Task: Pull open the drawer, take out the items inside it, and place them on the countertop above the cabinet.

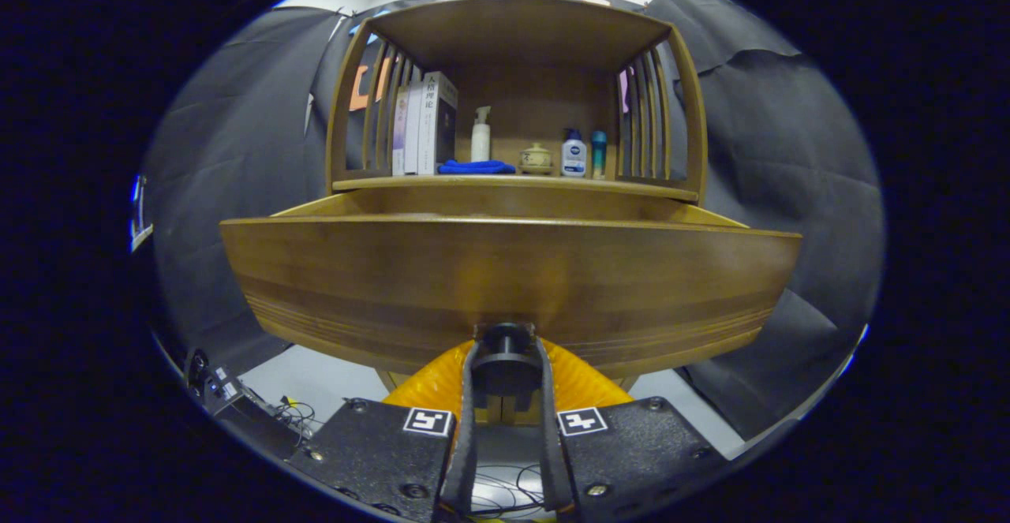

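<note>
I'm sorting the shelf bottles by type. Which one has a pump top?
The tall white bottle beside the books, behind the blue cloth. The other two have plain caps. The gripper is shut on the drawer knob.

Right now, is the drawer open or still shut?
Open. The drawer front stands well out from the cabinet, its side walls showing behind it. The gripper is shut on the knob. Its contents sit below view: cannot tell.

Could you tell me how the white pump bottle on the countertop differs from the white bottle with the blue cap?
The pump bottle is taller, slimmer and plain white; the blue-capped bottle is squatter, with a blue label. The first stands behind the blue cloth, the second beside the small pot. Both stand upright, beyond the drawer knob the gripper clamps.
</note>
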A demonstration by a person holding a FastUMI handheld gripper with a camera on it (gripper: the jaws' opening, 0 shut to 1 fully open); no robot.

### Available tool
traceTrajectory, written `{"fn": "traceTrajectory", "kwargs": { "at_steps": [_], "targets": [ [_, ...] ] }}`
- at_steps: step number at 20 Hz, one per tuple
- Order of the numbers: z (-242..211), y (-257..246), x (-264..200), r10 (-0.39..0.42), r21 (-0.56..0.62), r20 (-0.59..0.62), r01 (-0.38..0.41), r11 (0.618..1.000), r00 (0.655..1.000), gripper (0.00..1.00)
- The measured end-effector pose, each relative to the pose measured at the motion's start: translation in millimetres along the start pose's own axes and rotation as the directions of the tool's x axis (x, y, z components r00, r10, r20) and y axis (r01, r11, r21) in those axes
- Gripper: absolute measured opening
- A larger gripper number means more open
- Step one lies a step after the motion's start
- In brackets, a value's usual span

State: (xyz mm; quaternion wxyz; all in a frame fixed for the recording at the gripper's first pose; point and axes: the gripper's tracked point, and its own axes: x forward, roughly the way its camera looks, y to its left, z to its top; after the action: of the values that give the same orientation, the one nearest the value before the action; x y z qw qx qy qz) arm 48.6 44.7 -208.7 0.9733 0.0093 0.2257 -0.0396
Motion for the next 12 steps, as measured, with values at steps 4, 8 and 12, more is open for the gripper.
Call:
{"fn": "traceTrajectory", "kwargs": {
  "at_steps": [4,8,12],
  "targets": [
    [18,0,-11,0.023,0.017,-0.004,-0.023,1.0,1.0,0.49],
    [60,0,-32,0.06,0.004,0.066,-0.061,0.998,0.996,0.73],
    [92,7,-44,0.108,0.016,0.076,-0.11,0.994,0.991,0.91]
  ]
}}
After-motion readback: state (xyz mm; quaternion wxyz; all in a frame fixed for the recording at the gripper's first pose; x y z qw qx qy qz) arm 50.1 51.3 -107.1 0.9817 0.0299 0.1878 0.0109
